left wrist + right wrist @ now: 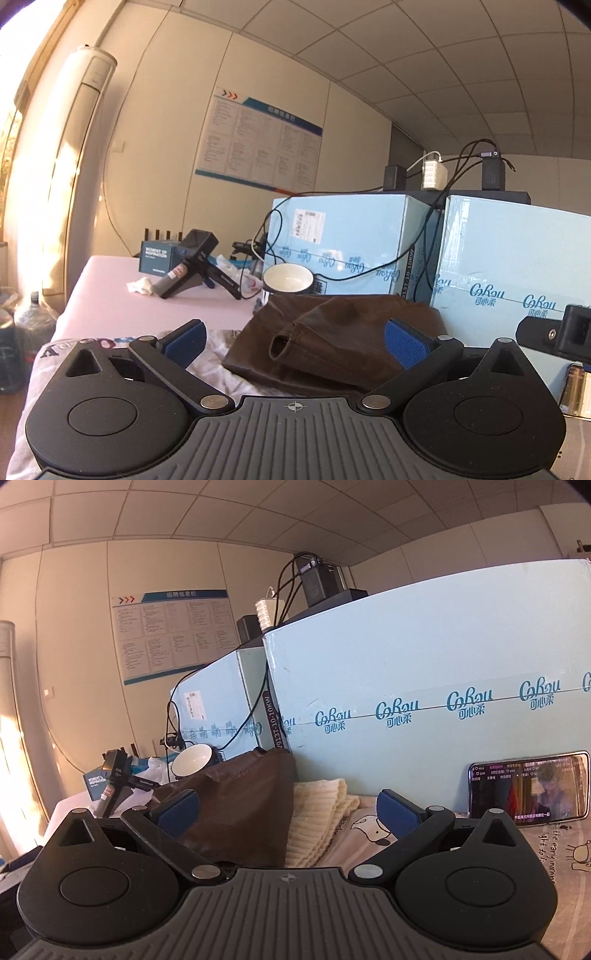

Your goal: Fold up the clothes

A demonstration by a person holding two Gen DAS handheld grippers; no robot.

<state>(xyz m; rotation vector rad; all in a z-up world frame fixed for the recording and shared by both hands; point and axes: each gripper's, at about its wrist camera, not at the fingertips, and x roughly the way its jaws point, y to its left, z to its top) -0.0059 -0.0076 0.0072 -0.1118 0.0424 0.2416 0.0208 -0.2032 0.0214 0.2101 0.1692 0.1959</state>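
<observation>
Here we hold both grippers wide open and empty over a bed, facing a brown garment.

The brown garment (332,339) lies just ahead of our left gripper (295,341), its length running left to right. From our right gripper (290,808) it sits ahead-left, beside a cream knit (317,812). We judge the left nearer.

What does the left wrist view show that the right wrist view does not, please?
Only the left wrist view shows the crumpled white tissue and the large clear water bottles. Only the right wrist view shows the cream ribbed knit garment and the lit black phone. Both show the brown leather-like garment, the white bowl, the pale blue cardboard boxes and an open gripper.
</observation>
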